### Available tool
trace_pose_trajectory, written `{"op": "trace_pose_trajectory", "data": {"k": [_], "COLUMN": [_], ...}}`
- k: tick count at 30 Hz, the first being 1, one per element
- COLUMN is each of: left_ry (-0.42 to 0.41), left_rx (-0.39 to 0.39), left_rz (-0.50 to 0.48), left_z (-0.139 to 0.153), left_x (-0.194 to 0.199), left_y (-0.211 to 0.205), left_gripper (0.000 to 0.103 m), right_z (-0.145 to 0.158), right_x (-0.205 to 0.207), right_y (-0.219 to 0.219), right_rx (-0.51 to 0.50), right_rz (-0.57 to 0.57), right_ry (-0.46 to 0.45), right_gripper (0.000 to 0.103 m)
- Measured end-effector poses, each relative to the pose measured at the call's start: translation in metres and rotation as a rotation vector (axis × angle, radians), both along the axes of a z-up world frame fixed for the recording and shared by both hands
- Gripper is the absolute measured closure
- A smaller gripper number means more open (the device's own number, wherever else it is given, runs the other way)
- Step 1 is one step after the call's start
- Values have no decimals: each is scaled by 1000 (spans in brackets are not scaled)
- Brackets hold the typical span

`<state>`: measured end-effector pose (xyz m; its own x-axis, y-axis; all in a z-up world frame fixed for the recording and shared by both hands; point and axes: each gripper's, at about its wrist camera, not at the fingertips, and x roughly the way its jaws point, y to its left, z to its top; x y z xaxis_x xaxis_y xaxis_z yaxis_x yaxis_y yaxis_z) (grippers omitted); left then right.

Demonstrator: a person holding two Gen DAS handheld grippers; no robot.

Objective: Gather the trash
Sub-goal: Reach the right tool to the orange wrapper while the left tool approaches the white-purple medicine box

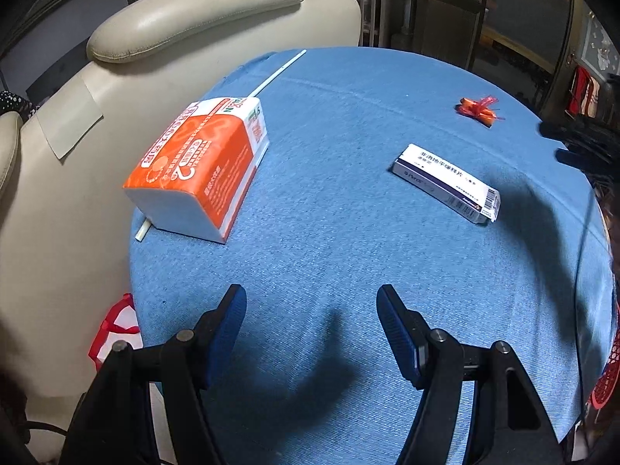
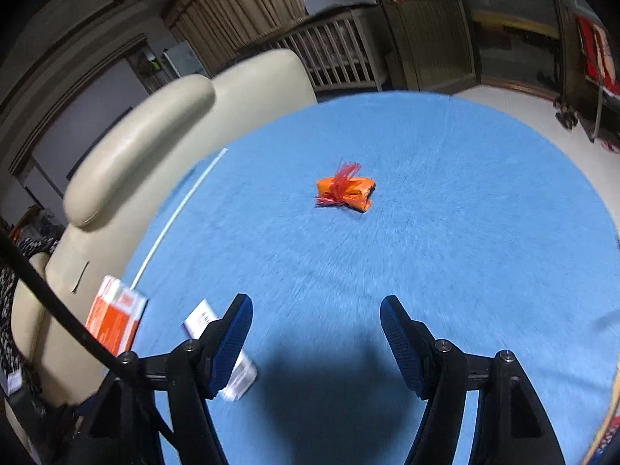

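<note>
An orange and white carton (image 1: 201, 166) lies on the blue round table (image 1: 348, 255) at the left, on top of a long white straw (image 1: 277, 71). A white and purple medicine box (image 1: 445, 184) lies right of centre. A red-orange crumpled wrapper (image 1: 478, 110) lies at the far right. My left gripper (image 1: 312, 310) is open and empty above the near table. My right gripper (image 2: 316, 319) is open and empty, with the wrapper (image 2: 345, 192) ahead of it. The medicine box (image 2: 221, 352) is partly hidden behind its left finger; the carton (image 2: 114, 323) is further left.
A cream leather chair (image 1: 97, 116) stands against the table's left and far-left side; it also shows in the right wrist view (image 2: 128, 162). A red and white bag (image 1: 116, 325) sits on the floor by the chair. A crib and dark cabinets stand beyond the table.
</note>
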<state>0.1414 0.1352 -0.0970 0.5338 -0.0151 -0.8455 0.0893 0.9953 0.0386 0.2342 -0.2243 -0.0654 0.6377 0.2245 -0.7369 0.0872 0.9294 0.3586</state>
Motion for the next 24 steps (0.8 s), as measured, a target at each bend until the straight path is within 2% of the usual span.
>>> {"op": "trace_pose_trajectory", "data": {"k": [3, 6, 15, 20, 24], "left_ry": [7, 12, 10, 16, 22], "left_rx": [-5, -16, -46, -54, -52], "left_rz": [-1, -3, -18, -2, 6], "left_z": [-2, -1, 5, 5, 3], "left_x": [3, 6, 7, 2, -1], "left_y": [3, 5, 6, 12, 16], "left_gripper": [33, 33, 33, 33, 33], "right_z": [-13, -21, -18, -35, -51], "right_x": [23, 47, 130, 175, 188], "right_y": [-4, -5, -10, -8, 2], "right_rx": [14, -13, -91, -107, -206], "right_rz": [-14, -17, -48, -39, -3], "right_ry": [26, 39, 12, 90, 162], "right_gripper": [31, 31, 31, 31, 35]}}
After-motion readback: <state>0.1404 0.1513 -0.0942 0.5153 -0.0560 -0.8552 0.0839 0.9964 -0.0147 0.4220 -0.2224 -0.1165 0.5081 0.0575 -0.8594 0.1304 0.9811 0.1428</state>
